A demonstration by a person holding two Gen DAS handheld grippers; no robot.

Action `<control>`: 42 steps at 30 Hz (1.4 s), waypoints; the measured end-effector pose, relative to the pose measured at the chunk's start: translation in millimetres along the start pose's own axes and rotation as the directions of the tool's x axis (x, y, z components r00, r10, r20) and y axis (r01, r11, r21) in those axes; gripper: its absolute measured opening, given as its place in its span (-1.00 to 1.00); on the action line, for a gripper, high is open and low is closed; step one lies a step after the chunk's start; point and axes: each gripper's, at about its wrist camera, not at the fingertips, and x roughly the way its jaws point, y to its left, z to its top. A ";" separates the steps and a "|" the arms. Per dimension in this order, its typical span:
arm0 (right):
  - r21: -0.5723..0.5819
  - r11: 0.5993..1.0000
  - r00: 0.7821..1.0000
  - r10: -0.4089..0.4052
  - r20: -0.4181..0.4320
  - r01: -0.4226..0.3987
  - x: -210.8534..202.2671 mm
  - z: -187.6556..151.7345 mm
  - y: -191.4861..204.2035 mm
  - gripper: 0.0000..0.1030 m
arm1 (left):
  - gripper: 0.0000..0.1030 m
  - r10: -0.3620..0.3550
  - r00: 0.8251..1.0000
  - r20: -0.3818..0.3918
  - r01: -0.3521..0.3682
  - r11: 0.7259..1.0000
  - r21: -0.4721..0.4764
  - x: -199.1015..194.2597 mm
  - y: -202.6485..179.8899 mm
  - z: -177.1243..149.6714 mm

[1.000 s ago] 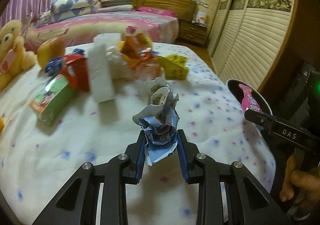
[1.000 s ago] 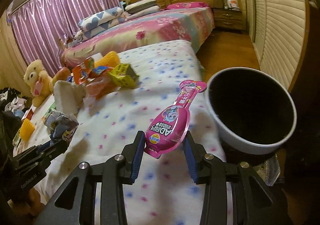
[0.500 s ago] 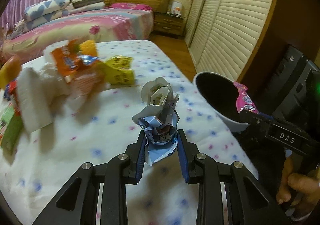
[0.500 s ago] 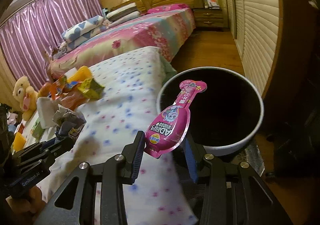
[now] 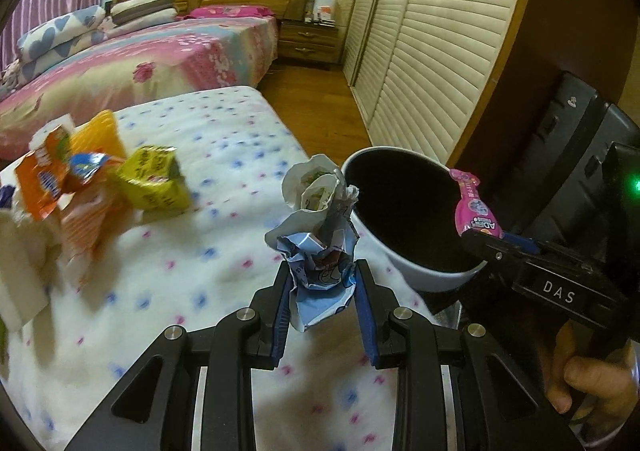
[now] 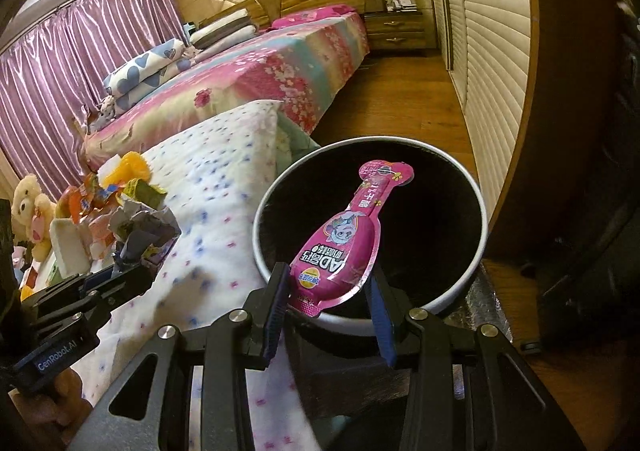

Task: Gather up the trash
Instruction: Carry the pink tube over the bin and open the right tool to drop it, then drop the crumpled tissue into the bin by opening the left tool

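Observation:
My left gripper [image 5: 323,283] is shut on a crumpled blue-and-white paper wrapper [image 5: 318,235] and holds it above the spotted bed cover, just left of the round white bin [image 5: 416,271] with a black inside. My right gripper [image 6: 328,293] is shut on a pink drink pouch [image 6: 344,247] and holds it over the near rim of the bin [image 6: 452,299]. The pouch also shows in the left wrist view [image 5: 474,207], and the crumpled wrapper in the right wrist view [image 6: 140,231].
More trash lies on the spotted cover [image 5: 152,279]: a yellow carton [image 5: 154,179], orange wrappers [image 5: 60,179], a white block [image 6: 68,247]. A teddy bear [image 6: 30,211] sits far left. A second bed [image 6: 256,79], wooden floor [image 6: 392,107] and slatted wardrobe doors [image 5: 436,59] surround the bin.
Both grippers have swung right toward the bin, each still holding its item. The pink pouch now hangs over the bin's opening, and the crumpled wrapper is close to its left rim.

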 end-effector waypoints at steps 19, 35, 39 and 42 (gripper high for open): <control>0.054 0.998 0.999 0.010 -0.042 -0.008 23.7 18.1 -37.4 -0.24 | -0.43 -0.059 0.994 -0.088 0.066 0.995 0.071 68.3 -32.5 44.2; 0.120 0.992 0.995 0.053 -0.086 -0.043 37.3 29.3 -63.0 -0.13 | 0.33 -0.031 0.993 -0.118 0.043 0.994 0.103 98.2 -44.6 67.3; 0.131 0.990 0.997 0.050 -0.061 -0.042 27.6 27.9 -65.3 -0.08 | 0.33 -0.039 0.993 -0.112 0.048 0.996 0.081 89.5 -39.3 59.2; 0.135 0.990 0.998 0.058 -0.037 -0.052 19.3 27.0 -62.0 -0.07 | 0.33 -0.049 0.994 -0.103 0.054 0.998 0.044 77.0 -29.3 48.7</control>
